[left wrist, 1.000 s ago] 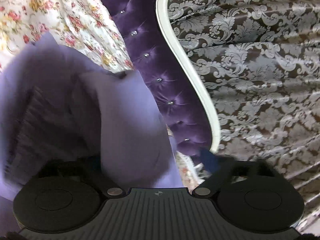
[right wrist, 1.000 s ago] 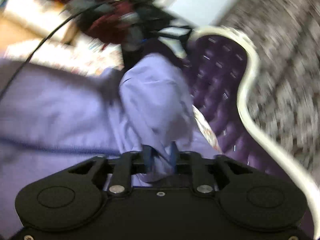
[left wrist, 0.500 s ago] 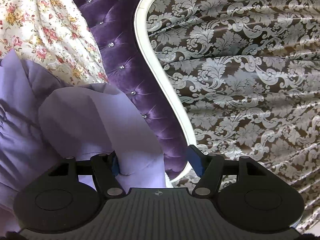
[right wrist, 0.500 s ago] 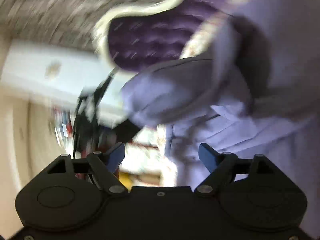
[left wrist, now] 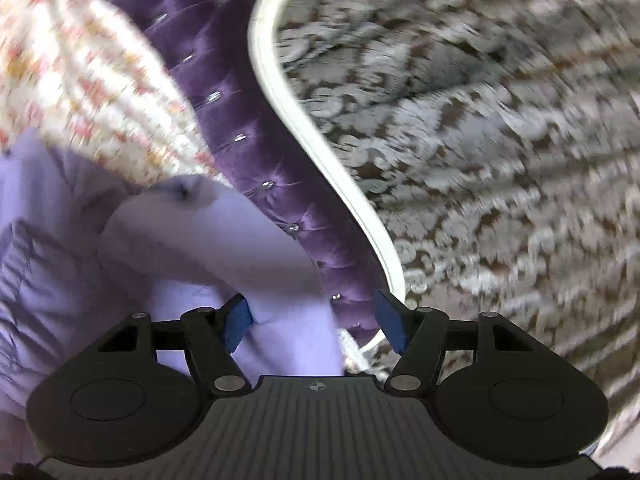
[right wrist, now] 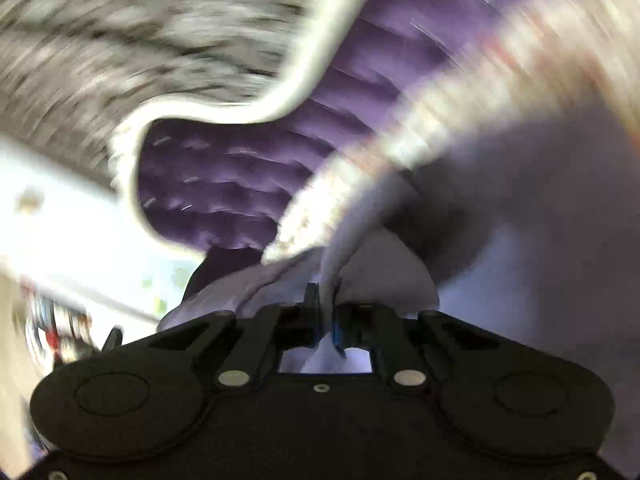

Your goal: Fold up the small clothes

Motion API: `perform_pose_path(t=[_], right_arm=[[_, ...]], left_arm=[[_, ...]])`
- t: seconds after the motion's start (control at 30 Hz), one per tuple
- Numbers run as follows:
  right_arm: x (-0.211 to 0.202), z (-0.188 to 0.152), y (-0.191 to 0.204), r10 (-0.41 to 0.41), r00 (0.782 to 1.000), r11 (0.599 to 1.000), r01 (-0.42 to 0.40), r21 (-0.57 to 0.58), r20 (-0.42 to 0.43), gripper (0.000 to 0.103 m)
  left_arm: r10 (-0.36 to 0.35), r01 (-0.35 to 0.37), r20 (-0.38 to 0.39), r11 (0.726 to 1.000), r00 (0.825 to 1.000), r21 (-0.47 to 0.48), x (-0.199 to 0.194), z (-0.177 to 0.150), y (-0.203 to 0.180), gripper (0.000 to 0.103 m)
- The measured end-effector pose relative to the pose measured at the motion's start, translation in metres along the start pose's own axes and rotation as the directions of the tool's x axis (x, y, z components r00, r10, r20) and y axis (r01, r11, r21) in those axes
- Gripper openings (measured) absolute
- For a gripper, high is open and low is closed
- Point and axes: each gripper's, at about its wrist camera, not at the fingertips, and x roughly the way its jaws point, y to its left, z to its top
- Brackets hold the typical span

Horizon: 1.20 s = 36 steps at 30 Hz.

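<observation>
A lilac garment (left wrist: 192, 248) lies bunched on a floral bedsheet (left wrist: 80, 80), filling the lower left of the left wrist view. My left gripper (left wrist: 316, 326) is open; a fold of the garment lies between its blue pads (left wrist: 236, 322), ungripped. In the blurred right wrist view, my right gripper (right wrist: 326, 312) is shut on a pinch of the same lilac garment (right wrist: 520, 220), which spreads up and to the right.
A purple tufted headboard (left wrist: 224, 92) with a white curved frame (left wrist: 304, 128) stands behind the bed. A brown and silver damask curtain (left wrist: 480, 160) hangs to its right. The headboard (right wrist: 240, 168) also shows in the right wrist view.
My right gripper, open half a second ago, has closed on the garment. My left gripper stays open and has shifted slightly; both views are motion-blurred.
</observation>
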Motion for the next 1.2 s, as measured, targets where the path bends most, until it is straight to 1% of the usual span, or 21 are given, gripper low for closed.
perform_pose_path(t=[0.1,0.17,0.2,0.23,0.3,0.37,0.43,0.5,0.53,0.67,0.7,0.73,0.77,0.8,0.83,0.87,0.97,1.07,1.13,1.17,1.2], right_arm=[[-0.018,-0.011,0.018,0.062,0.998,0.97,-0.058,-0.236,0.011,0.016],[-0.02,-0.028,0.011,0.025,0.998,0.956,-0.039,-0.292,-0.052,0.016],[-0.018,-0.038,0.002,-0.024,0.994,0.954,-0.008,-0.301,-0.104,0.016],[-0.016,-0.049,-0.007,-0.078,0.987,0.948,0.029,-0.317,-0.144,0.016],[-0.014,-0.07,-0.023,-0.166,0.968,0.927,0.088,-0.366,-0.189,0.016],[-0.02,-0.082,-0.034,-0.158,0.969,0.93,0.081,-0.36,-0.19,0.016],[-0.024,-0.081,-0.035,-0.136,0.974,0.938,0.069,-0.34,-0.179,0.017],[-0.024,-0.077,-0.029,-0.137,0.976,0.929,0.068,-0.365,-0.169,0.018],[-0.024,-0.075,-0.027,-0.14,0.976,0.924,0.067,-0.377,-0.168,0.018],[-0.027,-0.075,-0.022,-0.14,0.978,0.922,0.071,-0.381,-0.157,0.021],[-0.025,-0.075,-0.021,-0.144,0.977,0.925,0.077,-0.373,-0.154,0.022],[-0.025,-0.074,-0.022,-0.143,0.978,0.93,0.08,-0.359,-0.154,0.027],[-0.027,-0.074,-0.023,-0.144,0.979,0.934,0.086,-0.346,-0.146,0.038],[-0.03,-0.073,-0.023,-0.142,0.981,0.94,0.093,-0.329,-0.13,0.046],[-0.033,-0.07,-0.023,-0.142,0.984,0.945,0.101,-0.311,-0.111,0.061],[-0.035,-0.067,-0.022,-0.142,0.986,0.949,0.109,-0.297,-0.093,0.069],[-0.037,-0.055,-0.019,-0.132,0.989,0.957,0.111,-0.268,-0.062,0.069],[-0.026,-0.041,-0.021,-0.153,0.986,0.968,0.137,-0.21,-0.065,0.069],[-0.014,-0.032,-0.023,-0.181,0.981,0.97,0.166,-0.18,-0.072,0.068],[-0.007,-0.027,-0.024,-0.188,0.979,0.971,0.173,-0.166,-0.079,0.059],[-0.003,-0.024,-0.023,-0.189,0.979,0.971,0.175,-0.164,-0.076,0.046]], left_arm=[[0.025,-0.024,-0.005,0.982,1.0,0.188,-0.016,-0.015,-0.008,0.063],[0.039,-0.031,-0.03,0.971,0.999,0.236,-0.023,-0.03,0.001,0.065],[0.061,-0.047,-0.05,0.97,0.997,0.238,-0.026,-0.04,0.011,0.065],[0.091,-0.074,-0.064,0.969,0.994,0.236,-0.027,-0.049,0.021,0.066],[0.162,-0.135,-0.1,0.964,0.982,0.231,-0.028,-0.066,0.043,0.076],[0.192,-0.17,-0.113,0.969,0.975,0.181,-0.03,-0.073,0.06,0.082],[0.143,-0.134,-0.099,0.987,0.985,0.086,-0.032,-0.07,0.071,0.086],[0.082,-0.081,-0.06,0.997,0.995,0.021,-0.033,-0.063,0.073,0.101],[0.065,-0.064,-0.044,0.998,0.997,0.012,-0.031,-0.057,0.071,0.103],[0.103,-0.102,-0.067,0.995,0.992,0.024,-0.007,-0.044,0.065,0.102],[0.112,-0.111,-0.073,0.994,0.991,0.02,-0.002,-0.044,0.067,0.1],[0.128,-0.128,-0.073,0.992,0.989,0.011,-0.001,-0.044,0.071,0.097],[0.139,-0.139,-0.077,0.99,0.987,0.007,0.001,-0.047,0.074,0.069],[0.159,-0.159,-0.086,0.987,0.983,0.012,0.003,-0.05,0.077,0.031],[0.193,-0.191,-0.087,0.981,0.977,0.03,0.003,-0.053,0.079,0.02],[0.232,-0.228,-0.087,0.972,0.969,0.059,0.003,-0.058,0.081,0.02],[0.269,-0.262,-0.083,0.961,0.96,0.083,0.001,-0.069,0.092,0.021],[0.247,-0.244,-0.071,0.969,0.966,0.042,-0.002,-0.072,0.101,0.021],[0.247,-0.244,-0.068,0.969,0.967,0.047,-0.004,-0.072,0.099,0.022],[0.253,-0.249,-0.067,0.966,0.965,0.063,-0.003,-0.071,0.095,0.022],[0.266,-0.26,-0.065,0.962,0.962,0.09,-0.001,-0.07,0.09,0.022]])
